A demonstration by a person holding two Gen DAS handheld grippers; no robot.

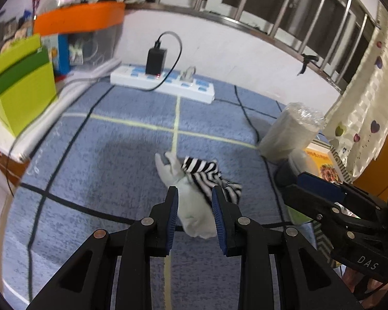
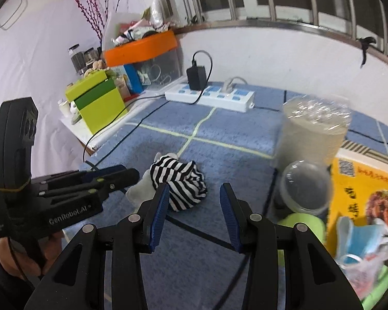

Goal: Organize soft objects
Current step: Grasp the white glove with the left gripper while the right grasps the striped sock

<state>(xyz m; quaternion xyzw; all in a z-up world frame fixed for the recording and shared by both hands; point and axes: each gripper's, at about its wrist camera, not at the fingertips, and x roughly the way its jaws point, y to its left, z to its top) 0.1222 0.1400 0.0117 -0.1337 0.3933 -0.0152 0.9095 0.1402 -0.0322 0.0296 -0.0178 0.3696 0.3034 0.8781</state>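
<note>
A white sock (image 1: 194, 214) lies on the blue mat (image 1: 103, 160), with a black-and-white striped sock (image 1: 207, 175) bunched over its far end. My left gripper (image 1: 194, 193) hovers just above the white sock, open, its pads on either side and not pressing. From the right wrist view the left gripper (image 2: 128, 174) reaches in from the left over the white sock (image 2: 139, 191). My right gripper (image 2: 195, 188) is open with nothing between its fingers, just right of the striped sock (image 2: 181, 180). It also shows at the right edge as the right gripper (image 1: 295, 183).
A white power strip (image 1: 163, 82) with a black charger sits at the mat's far edge. A green box (image 1: 23, 87) stands left. At right are a wrapped stack of cups (image 1: 289, 134), a domed clear lid (image 2: 305, 188), a yellow flyer (image 2: 349, 180) and a blue face mask (image 2: 362, 240). Black cables cross the mat.
</note>
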